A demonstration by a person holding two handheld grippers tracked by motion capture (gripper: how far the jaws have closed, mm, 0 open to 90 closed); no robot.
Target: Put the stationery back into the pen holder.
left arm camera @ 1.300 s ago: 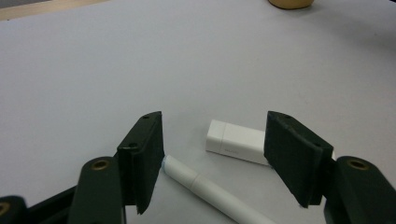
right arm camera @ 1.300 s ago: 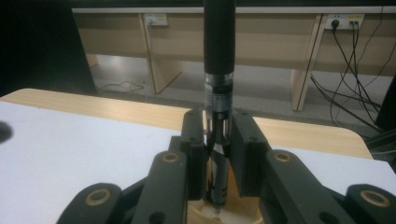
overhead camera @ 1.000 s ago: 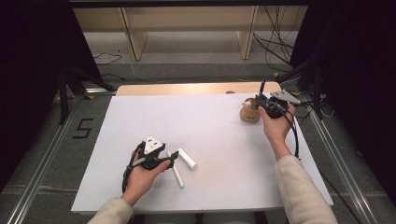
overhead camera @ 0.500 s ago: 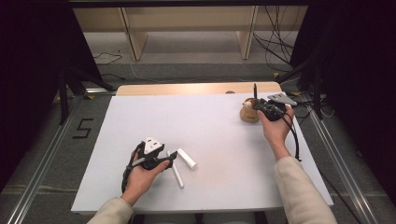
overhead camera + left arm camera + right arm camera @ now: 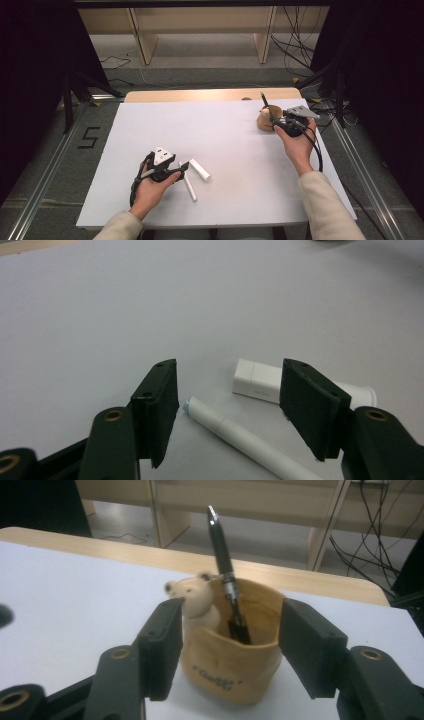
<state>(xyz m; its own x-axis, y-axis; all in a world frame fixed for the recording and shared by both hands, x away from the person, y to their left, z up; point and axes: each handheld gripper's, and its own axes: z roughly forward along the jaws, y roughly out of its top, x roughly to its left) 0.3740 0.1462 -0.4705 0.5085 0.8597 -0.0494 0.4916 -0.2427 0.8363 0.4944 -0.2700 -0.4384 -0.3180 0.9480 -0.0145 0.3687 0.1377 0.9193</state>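
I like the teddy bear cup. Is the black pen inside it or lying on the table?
Inside. The black pen stands leaning in the bear cup, its lower end down in the cup and its top sticking out above the rim.

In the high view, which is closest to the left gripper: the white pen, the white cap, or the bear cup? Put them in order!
Measured from the left gripper:
1. White pen, right beside its tips, near the table's front.
2. White cap, just beyond the pen.
3. Bear cup, far across at the back right.

A white table sheet (image 5: 225, 125) is spread beneath the right gripper (image 5: 275, 122); beyond it, wooden legs (image 5: 265, 35) and black cables (image 5: 295, 45) are seen. A "5" mark (image 5: 89, 137) is placed left of the left gripper (image 5: 183, 171).
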